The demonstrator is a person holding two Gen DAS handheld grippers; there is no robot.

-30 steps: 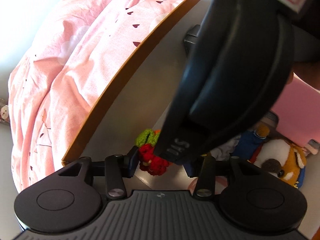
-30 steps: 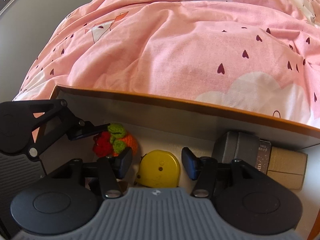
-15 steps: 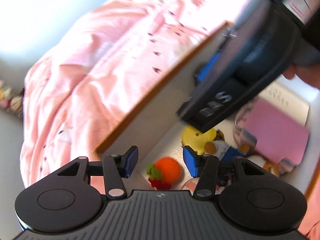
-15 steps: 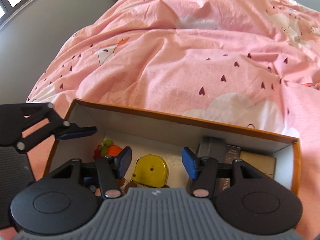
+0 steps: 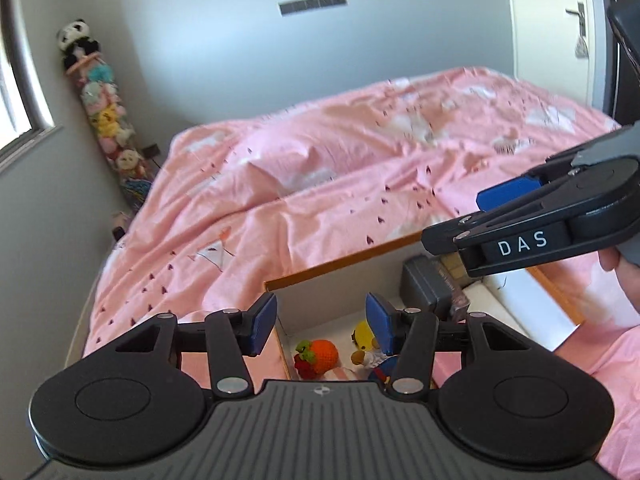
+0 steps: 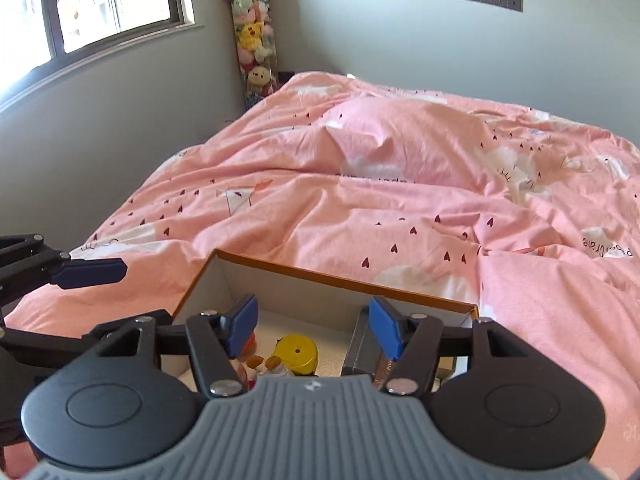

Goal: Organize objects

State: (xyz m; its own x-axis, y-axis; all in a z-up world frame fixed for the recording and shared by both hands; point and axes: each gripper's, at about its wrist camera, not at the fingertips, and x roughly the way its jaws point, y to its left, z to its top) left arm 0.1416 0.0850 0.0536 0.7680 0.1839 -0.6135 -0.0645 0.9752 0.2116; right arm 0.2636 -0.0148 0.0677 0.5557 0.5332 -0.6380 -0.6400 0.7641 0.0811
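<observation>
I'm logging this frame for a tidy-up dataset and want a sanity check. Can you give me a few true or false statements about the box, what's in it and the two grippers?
1. The left gripper is open and holds nothing. True.
2. The cardboard box sits on a bare wooden floor. False: it rests on the pink duvet.
3. A yellow tape measure lies inside the box. True.
4. The right gripper is clamped on the crocheted strawberry toy. False: it is open and empty, and the toy lies in the box.
5. The box is closed with a lid. False: it is open-topped.
</observation>
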